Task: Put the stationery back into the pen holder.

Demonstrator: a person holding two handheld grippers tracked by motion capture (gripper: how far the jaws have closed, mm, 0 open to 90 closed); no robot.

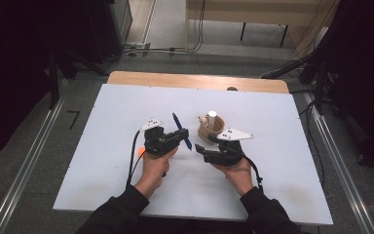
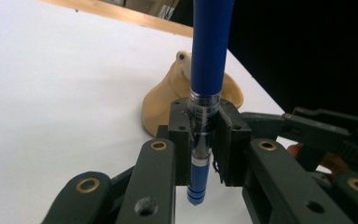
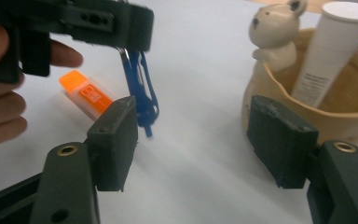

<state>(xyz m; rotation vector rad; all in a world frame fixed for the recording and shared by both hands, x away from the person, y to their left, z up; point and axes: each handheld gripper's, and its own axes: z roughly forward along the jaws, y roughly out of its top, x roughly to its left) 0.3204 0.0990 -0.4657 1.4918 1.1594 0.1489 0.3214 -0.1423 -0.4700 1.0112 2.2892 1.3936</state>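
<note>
1. Two grippers on the table, one per hand. In the high view the left gripper point(image 1: 179, 136) sits just left of centre and the right gripper point(image 1: 205, 148) just right of centre, close together but not touching.
2. One blue pen point(image 2: 205, 93). The left gripper is clamped tight on it; in the left gripper view the pen stands upright in the middle of the frame, pinched between the two jaws, with its ringed end poking out below them.
3. The right gripper is released, with nothing in it. In the right gripper view its jaws stand wide apart at the bottom of the frame with bare table between them.
4. One tan cup point(image 3: 307, 112) with a little animal figure point(image 3: 274, 32) on its rim, upper right of the right gripper view.
5. One white tube point(image 3: 328, 51) standing tilted inside that cup.
6. One orange eraser-looking block point(image 3: 86, 95) lying flat on the white table point(image 1: 272, 161), left of centre in the right gripper view, near the pen's lower end.
</note>
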